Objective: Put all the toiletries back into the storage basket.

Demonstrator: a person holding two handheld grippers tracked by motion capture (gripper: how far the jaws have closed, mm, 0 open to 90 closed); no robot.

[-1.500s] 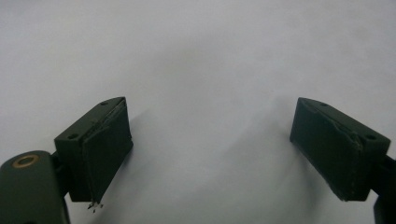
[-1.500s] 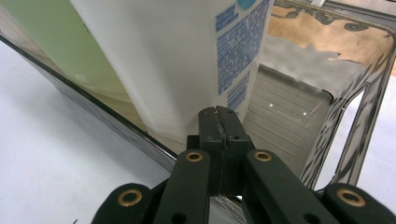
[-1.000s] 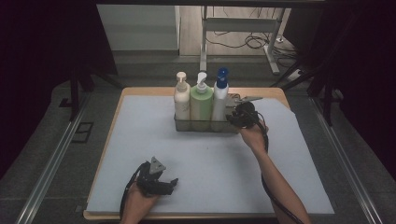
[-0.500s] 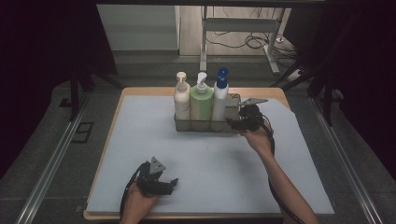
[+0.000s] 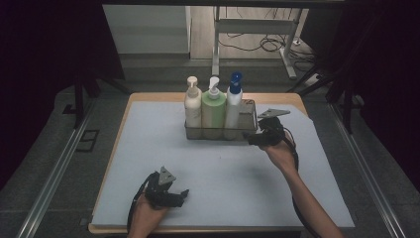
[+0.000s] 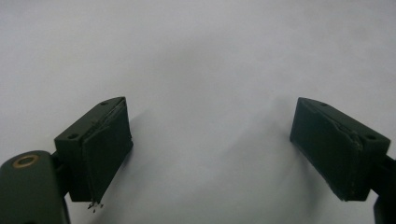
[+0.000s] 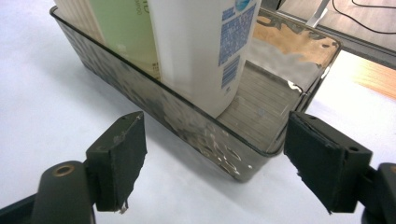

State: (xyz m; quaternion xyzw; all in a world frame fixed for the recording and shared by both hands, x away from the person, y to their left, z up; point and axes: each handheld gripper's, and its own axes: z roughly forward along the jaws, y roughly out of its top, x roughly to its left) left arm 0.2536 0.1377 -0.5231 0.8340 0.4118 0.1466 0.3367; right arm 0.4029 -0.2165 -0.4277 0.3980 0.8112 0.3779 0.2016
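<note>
standing just ahead of the right claw (image 7: 212, 168), the tray (image 7: 205, 133) shows its near end; jaws have just been opening, nothing between them.

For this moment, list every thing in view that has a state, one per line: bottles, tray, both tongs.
Cream pump bottle: upright, at the tray's left end.
Green pump bottle: upright, in the middle.
White pump bottle with blue top: upright, third in the row.
Smoky clear plastic tray: on the mat, right end unfilled.
Left tongs: open, nothing between them.
Right tongs: just been opening, nothing gripped, at the tray's corner.
</note>
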